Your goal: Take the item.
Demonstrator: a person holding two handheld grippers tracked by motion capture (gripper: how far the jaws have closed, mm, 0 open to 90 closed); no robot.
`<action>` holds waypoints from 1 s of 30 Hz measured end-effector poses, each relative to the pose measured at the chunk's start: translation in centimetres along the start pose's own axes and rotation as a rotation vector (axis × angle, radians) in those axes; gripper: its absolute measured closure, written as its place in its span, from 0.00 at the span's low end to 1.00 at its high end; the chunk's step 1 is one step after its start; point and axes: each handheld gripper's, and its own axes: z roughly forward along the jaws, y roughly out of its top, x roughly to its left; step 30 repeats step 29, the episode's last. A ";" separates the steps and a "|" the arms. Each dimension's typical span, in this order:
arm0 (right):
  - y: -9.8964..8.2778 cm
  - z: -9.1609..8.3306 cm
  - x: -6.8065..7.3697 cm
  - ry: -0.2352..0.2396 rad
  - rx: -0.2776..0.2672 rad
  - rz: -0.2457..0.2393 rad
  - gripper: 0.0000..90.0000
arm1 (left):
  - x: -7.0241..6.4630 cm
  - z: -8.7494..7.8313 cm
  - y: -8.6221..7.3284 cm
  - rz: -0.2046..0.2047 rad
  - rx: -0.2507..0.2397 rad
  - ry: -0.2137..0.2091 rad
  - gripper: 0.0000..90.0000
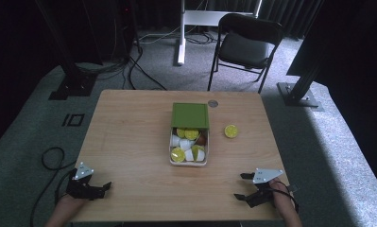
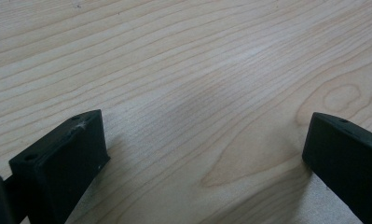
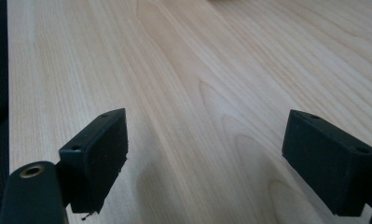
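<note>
Small round thing [image 1: 213,103] behind green lid [image 1: 190,115], too small to identify

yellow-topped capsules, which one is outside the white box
The round yellow-topped capsule lying alone on the wooden table, right of the white box with its green lid; the others sit inside.

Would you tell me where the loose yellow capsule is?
In the high view, the loose yellow capsule lies on the table, right of the white box.

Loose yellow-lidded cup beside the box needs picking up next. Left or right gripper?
Right, probably. The loose cup lies on the table right of the box, on the same side as the right gripper, whose jaws are open. The left gripper, also open, would have to cross the box.
</note>
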 end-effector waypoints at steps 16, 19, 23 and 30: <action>-0.1 0.7 0.2 -0.078 0.081 0.000 0.13 | 0.0 0.0 0.0 0.001 0.000 0.000 0.01; -0.1 0.7 0.2 -0.078 0.081 0.000 0.12 | 0.0 0.0 0.0 0.000 0.000 0.000 0.01; -0.1 0.7 0.2 -0.084 0.081 0.009 0.13 | 0.0 0.0 0.0 0.001 0.000 0.000 0.01; -0.1 0.7 0.2 -0.084 0.080 0.008 0.13 | 0.0 0.0 0.0 0.001 0.000 0.000 0.01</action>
